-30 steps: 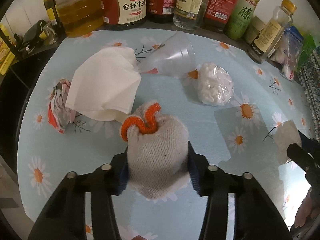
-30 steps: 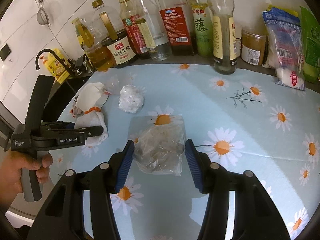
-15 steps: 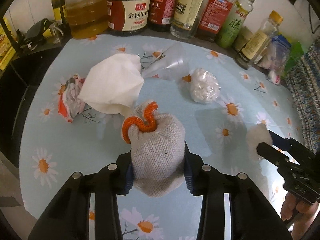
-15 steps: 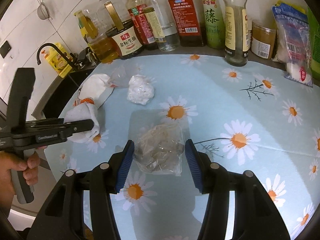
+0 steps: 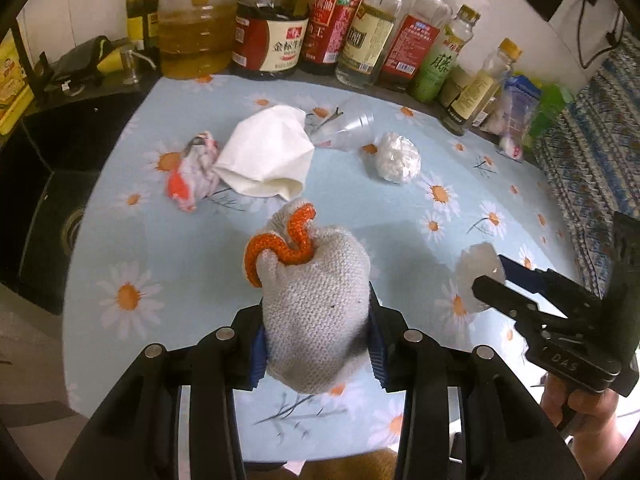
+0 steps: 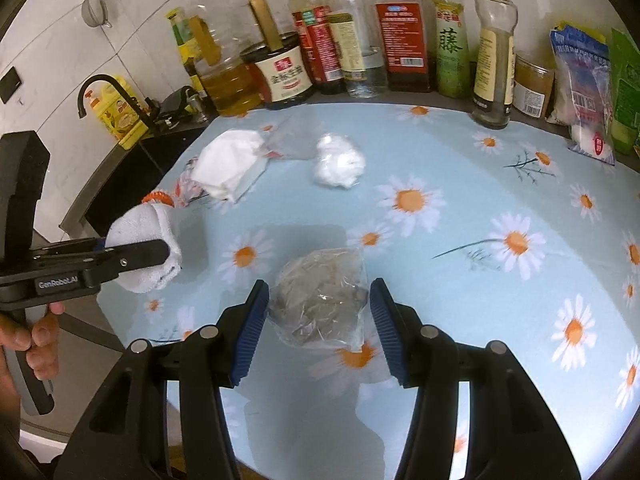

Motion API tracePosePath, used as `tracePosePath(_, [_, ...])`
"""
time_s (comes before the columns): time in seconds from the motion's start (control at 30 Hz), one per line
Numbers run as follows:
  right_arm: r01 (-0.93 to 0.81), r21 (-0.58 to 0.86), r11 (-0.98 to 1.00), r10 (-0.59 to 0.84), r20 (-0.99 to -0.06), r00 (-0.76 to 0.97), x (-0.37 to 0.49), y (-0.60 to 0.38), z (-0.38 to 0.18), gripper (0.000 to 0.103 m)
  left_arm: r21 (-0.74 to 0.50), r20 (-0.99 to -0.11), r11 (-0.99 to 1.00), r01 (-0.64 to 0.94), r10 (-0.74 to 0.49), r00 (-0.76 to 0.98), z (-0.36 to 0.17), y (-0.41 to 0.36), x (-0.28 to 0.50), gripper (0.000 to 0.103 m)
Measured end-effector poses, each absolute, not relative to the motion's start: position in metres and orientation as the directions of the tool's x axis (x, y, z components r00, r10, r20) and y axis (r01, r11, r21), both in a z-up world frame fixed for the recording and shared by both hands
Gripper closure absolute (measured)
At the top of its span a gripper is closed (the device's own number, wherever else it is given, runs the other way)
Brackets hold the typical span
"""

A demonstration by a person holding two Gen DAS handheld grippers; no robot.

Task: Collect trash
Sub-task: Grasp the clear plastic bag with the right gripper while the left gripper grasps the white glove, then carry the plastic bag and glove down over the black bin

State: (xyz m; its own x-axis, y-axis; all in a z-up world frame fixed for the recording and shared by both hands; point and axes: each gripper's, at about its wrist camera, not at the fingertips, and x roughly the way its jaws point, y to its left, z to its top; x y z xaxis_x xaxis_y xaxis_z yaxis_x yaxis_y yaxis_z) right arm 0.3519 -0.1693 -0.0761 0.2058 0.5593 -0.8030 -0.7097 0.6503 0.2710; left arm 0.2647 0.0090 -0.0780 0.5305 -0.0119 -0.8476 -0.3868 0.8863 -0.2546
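Gripping a knitted glove (image 5: 316, 304) in the left tool (image 5: 316, 344), lower centre of frame; pinching a crumpled plastic bag (image 6: 320, 300) in the right tool (image 6: 320, 320), raised above the daisy-print desk (image 6: 500, 300).

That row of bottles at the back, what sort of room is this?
Most likely a home kitchen: cooking oil and sauce bottles line the counter, a black faucet stands beside them, and a strainer hangs on the tiled wall.
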Motion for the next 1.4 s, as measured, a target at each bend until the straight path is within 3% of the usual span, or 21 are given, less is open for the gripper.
tracePosePath(1.4, [-0.623,0.289,0.727,0.522,-0.822,0.227,0.15,-0.139,-0.08,0.05,-0.308,-0.839,0.922,-0.235,-0.147,0.523,-0.102,0.029,0.096,0.065])
